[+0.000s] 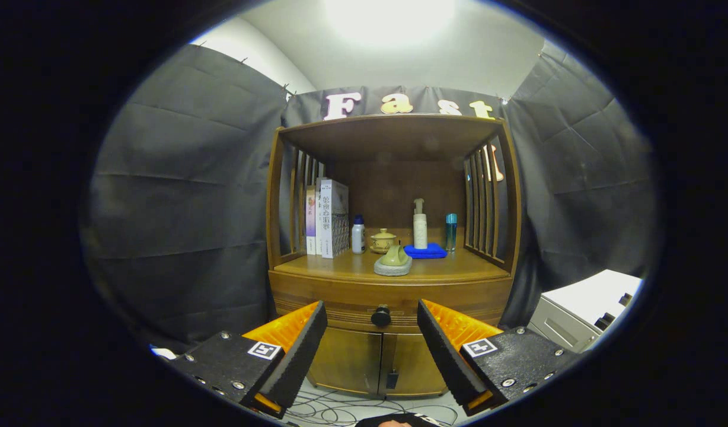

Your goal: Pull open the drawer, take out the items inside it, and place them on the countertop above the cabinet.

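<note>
I see my gripper [372, 332] wide open, holding nothing. On the left of the countertop [459, 270] stand some books [328, 219], then a small white bottle [358, 235], a little teapot [383, 241], and a green thing on a grey stone [393, 262]. Next come a pump bottle [420, 225] on a blue cloth [426, 251] and a blue bottle [451, 231]. The drawer [340, 296] is shut. Its dark knob [380, 316] sits between my fingers, a bit beyond them. A white box [583, 308] is on the far right.

Drawer [390, 302] shut, contents hidden; lower doors [376, 362] partly covered by spread tongs [372, 323] holding nothing; book [334, 218] lettering too small to tell; white box [583, 305] cut off at right
</note>
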Motion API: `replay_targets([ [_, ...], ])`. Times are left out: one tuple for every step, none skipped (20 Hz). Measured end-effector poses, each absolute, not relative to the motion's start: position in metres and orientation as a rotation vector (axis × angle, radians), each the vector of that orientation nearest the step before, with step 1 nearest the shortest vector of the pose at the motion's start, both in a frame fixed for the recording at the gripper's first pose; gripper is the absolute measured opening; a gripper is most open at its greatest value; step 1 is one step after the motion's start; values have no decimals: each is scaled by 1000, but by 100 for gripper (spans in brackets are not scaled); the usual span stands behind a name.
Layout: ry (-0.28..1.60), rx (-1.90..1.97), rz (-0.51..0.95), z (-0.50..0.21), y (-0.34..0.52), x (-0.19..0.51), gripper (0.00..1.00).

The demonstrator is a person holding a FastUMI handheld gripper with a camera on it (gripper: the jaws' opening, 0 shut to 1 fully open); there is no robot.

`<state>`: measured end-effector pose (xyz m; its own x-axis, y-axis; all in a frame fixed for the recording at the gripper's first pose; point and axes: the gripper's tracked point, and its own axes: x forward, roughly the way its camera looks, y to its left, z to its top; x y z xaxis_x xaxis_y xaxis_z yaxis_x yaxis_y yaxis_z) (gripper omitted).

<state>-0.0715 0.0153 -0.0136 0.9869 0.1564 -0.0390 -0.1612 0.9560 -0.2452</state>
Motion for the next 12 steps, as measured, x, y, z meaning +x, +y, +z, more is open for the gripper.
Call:
replay_targets([
  [12, -258, 150, -12, 10, -72, 95],
  [7, -258, 138, -11, 5, -73, 95],
  [0, -251, 126, -9, 1, -73, 96],
  [-4, -242, 111, -6, -4, -73, 95],
  [-7, -230, 98, -4, -9, -72, 95],
  [-7, -216, 87, -3, -14, -71, 95],
  [-5, -205, 81, -3, -17, -70, 95],
  [-1, -199, 77, -3, -18, -70, 95],
  [2, -196, 76, -4, -20, -69, 95],
  [7, -198, 77, -6, -19, -68, 95],
  [9, -204, 76, -7, -20, -69, 95],
  [10, -210, 79, -9, -19, -70, 95],
])
